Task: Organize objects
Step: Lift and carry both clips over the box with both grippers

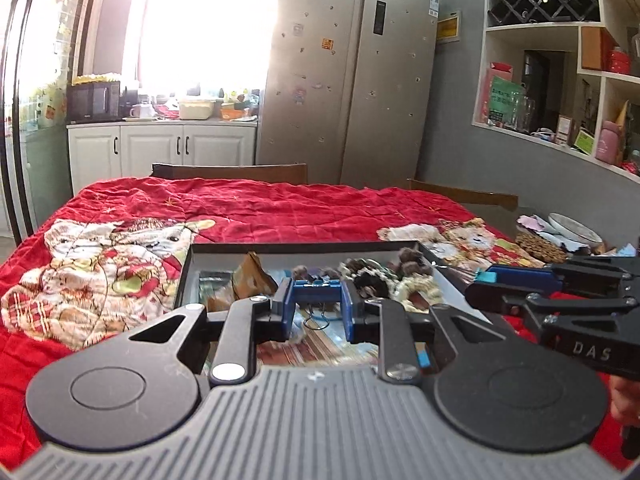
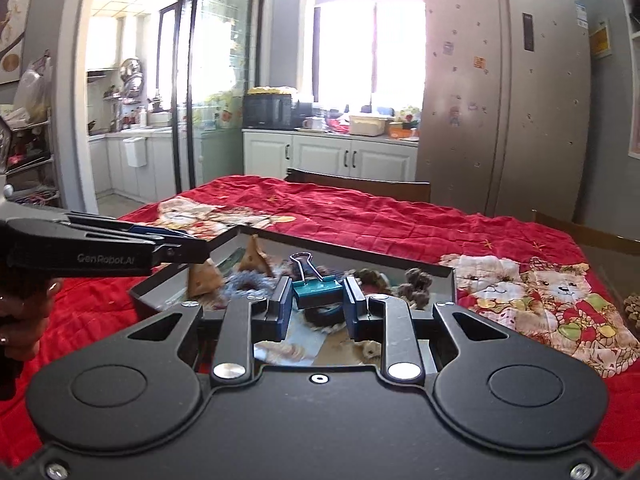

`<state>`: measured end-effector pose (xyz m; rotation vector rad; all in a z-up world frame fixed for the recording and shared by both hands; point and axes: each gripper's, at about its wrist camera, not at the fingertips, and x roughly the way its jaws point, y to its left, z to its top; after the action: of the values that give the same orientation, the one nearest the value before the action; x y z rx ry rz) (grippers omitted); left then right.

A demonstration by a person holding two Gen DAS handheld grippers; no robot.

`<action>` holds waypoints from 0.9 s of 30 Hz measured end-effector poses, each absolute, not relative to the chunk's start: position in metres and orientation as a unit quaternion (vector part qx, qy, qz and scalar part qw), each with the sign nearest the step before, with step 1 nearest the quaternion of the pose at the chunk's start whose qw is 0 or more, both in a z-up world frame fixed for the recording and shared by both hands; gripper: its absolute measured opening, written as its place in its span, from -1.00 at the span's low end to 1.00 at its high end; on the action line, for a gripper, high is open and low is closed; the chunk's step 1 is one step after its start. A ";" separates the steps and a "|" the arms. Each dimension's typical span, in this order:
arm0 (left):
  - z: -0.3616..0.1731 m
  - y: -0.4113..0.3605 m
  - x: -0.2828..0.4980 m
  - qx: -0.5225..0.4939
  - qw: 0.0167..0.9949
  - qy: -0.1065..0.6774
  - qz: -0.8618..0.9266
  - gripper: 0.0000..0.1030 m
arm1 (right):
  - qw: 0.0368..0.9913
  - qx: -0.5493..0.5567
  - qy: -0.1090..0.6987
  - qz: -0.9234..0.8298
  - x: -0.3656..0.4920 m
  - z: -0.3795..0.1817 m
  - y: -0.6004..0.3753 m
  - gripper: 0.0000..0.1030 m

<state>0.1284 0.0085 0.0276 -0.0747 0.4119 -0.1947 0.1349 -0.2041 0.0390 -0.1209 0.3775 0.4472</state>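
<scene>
tabletop (image 2: 400, 220) red quilted cover, soft underfoot | tray (image 2: 448, 276) near my front edge, heaped with loose bits | my left hand-held gripper (image 1: 316, 308) pinching blue binder clip (image 1: 316, 292) over the tray | my right hand-held gripper (image 2: 316, 306) pinching teal binder clip (image 2: 318, 292) likewise | both clips light, stiff, slick steel: I reckon the flat body sides grip best, the wire loops would pivot

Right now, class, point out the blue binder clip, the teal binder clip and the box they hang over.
blue binder clip (image 1: 316, 291), left wrist view, on its blue body.
teal binder clip (image 2: 318, 291), right wrist view, on its teal body.
box (image 2: 352, 257), right wrist view, on its far rim.
</scene>
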 end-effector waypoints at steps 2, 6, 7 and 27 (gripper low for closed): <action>0.025 0.010 0.137 -0.037 0.974 0.203 -0.091 -0.47 | 0.957 -0.059 0.187 0.214 0.144 0.038 -0.203 -0.51; 0.021 0.010 0.152 -0.037 0.974 0.205 -0.085 -0.47 | 0.957 -0.057 0.194 0.206 0.164 0.035 -0.198 -0.51; 0.020 0.010 0.156 -0.038 0.974 0.206 -0.084 -0.47 | 0.958 -0.058 0.195 0.203 0.168 0.034 -0.196 -0.51; -0.008 0.005 0.209 -0.055 0.968 0.229 -0.080 -0.47 | 0.960 -0.024 0.226 0.165 0.230 -0.003 -0.180 -0.51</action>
<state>0.2086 0.0050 -0.0083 -0.1114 0.4633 -0.1626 0.2296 -0.1801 -0.0030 -0.0480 0.4574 0.3351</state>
